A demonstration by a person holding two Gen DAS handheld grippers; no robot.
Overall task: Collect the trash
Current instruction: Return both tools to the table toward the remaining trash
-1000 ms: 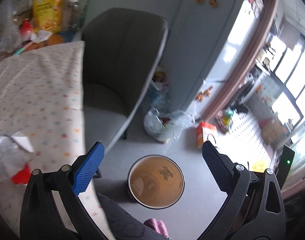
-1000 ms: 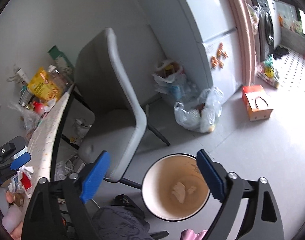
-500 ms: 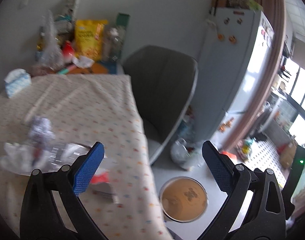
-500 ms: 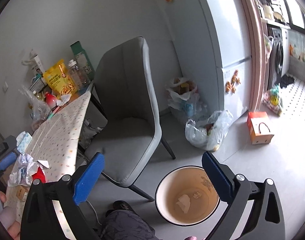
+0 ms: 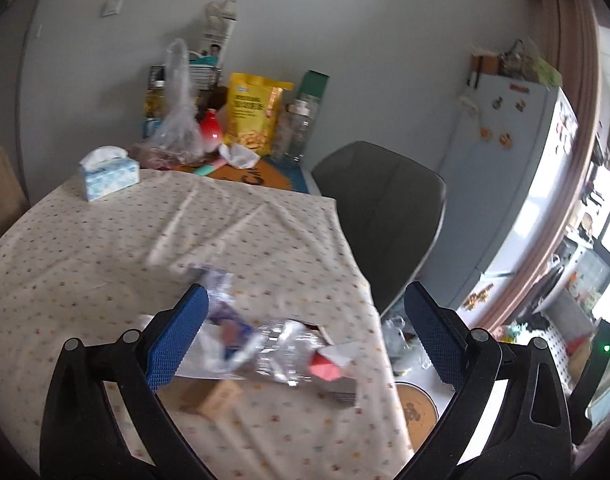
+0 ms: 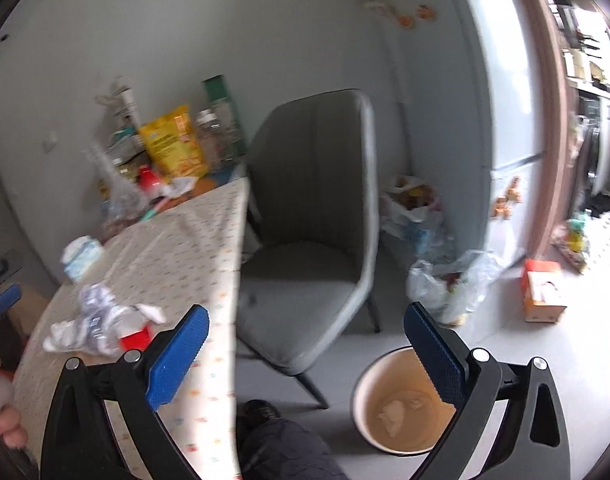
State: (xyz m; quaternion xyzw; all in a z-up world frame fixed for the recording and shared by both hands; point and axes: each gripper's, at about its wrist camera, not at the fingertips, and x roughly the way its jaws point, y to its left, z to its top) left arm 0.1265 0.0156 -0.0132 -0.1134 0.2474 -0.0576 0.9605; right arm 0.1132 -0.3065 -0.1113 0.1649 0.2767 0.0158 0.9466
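Over the table [image 5: 105, 248], at its near edge, is where I have the left gripper [image 5: 305, 340]; I place everything else from that table.

Left gripper: I see its blue pads spread wide with nothing between them, hovering above the trash pile.

Trash pile [image 5: 265, 344]: crumpled clear wrappers, white scraps and a red piece, lying on the table's dotted cloth near the edge closest to me. The pile is blurred, so I cannot tell the single pieces apart. A small brown box [image 5: 219, 396] lies on the cloth just beside it, nearer to me.

Right gripper [image 6: 305, 348]: I hold it off the table's right side, above the floor. Its fingers are also spread apart and empty.

Bin [image 6: 401, 400]: a round pail on the floor to the right of the table, below the right gripper, open, with a few pale scraps at the bottom. In the left view only its rim [image 5: 419, 412] peeks past the table edge.

Chair [image 6: 313, 216]: grey, pushed against the table's right side, between the table and the fridge [image 6: 493, 80].

Tissue box [image 5: 109, 174]: on the table's far left part, well apart from the pile.

Far end of the table: a yellow snack bag [image 5: 255, 112], bottles and a clear plastic bag [image 5: 177, 120] crowd against the wall.

Floor beyond the chair: plastic bags [image 6: 449, 280] and an orange carton [image 6: 543, 296].
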